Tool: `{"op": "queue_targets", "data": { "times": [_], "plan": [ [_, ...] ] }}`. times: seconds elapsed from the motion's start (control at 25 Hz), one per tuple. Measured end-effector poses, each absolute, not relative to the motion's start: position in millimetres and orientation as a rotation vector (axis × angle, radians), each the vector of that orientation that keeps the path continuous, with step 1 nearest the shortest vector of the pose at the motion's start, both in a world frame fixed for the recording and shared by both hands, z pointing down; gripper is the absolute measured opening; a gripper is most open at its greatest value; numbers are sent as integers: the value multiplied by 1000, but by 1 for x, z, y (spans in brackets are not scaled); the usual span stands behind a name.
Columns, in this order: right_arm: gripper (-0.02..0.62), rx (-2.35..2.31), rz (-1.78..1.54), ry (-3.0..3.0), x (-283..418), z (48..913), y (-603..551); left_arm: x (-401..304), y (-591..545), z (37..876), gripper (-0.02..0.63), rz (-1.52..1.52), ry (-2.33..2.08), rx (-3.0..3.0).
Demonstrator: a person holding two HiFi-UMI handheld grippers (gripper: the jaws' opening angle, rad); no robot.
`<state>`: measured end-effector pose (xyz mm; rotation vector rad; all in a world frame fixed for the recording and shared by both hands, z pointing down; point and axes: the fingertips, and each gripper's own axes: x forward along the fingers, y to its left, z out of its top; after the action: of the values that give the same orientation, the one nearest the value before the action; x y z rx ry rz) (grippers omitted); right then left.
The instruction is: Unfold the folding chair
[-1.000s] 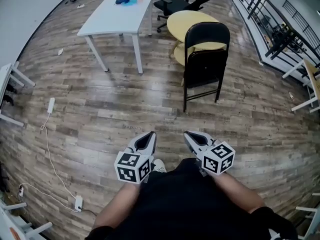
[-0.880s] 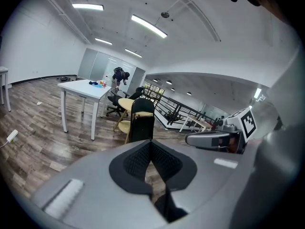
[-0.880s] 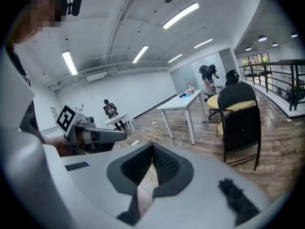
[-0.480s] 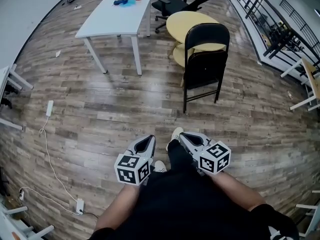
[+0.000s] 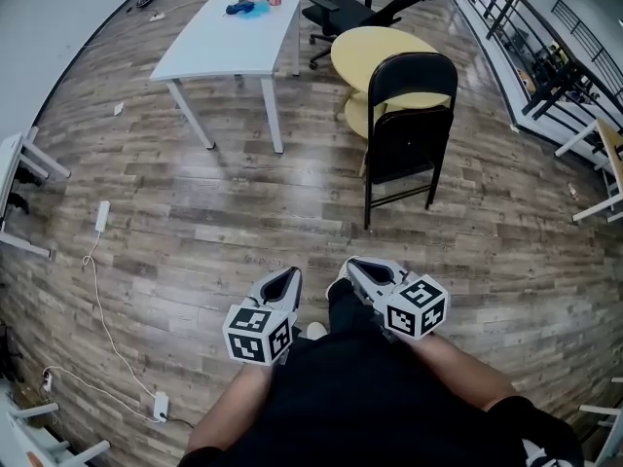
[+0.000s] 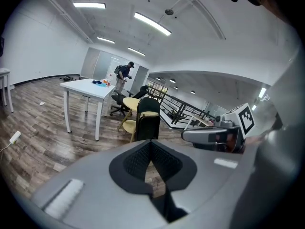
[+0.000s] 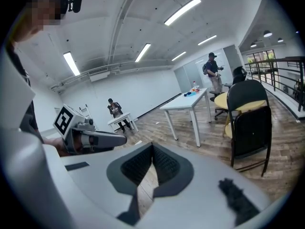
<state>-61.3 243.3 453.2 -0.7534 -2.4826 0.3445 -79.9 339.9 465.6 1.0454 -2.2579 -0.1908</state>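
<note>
The black folding chair (image 5: 410, 125) stands folded and upright on the wood floor, in front of a yellow round table (image 5: 375, 45). Both grippers are held close to my body, well short of the chair. In the head view my left gripper (image 5: 289, 273) and my right gripper (image 5: 352, 264) are shut with nothing in them. The left gripper view shows the chair (image 6: 148, 121) straight ahead beyond the shut left gripper (image 6: 151, 142), with the right gripper (image 6: 214, 136) beside it. In the right gripper view the chair (image 7: 250, 127) stands at the right, past the shut right gripper (image 7: 152, 146).
A white table (image 5: 234, 32) with small items stands at the back left, and a black office chair (image 5: 355, 6) behind the yellow table. A metal railing (image 5: 506, 13) runs along the right. A cable with a power strip (image 5: 101, 217) lies on the floor at left. A person (image 6: 124, 76) stands far off.
Both grippers have moved forward a little toward the chair, still shut. My leg has stepped forward between them.
</note>
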Motion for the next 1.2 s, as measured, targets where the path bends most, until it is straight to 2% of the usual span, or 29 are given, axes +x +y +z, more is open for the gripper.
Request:
{"op": "queue_targets", "data": {
  "times": [1.2],
  "plan": [
    [5,-547,495,-2495,-223,476,96,-262,197,474,8,-105,-2154,1153]
  ]
}}
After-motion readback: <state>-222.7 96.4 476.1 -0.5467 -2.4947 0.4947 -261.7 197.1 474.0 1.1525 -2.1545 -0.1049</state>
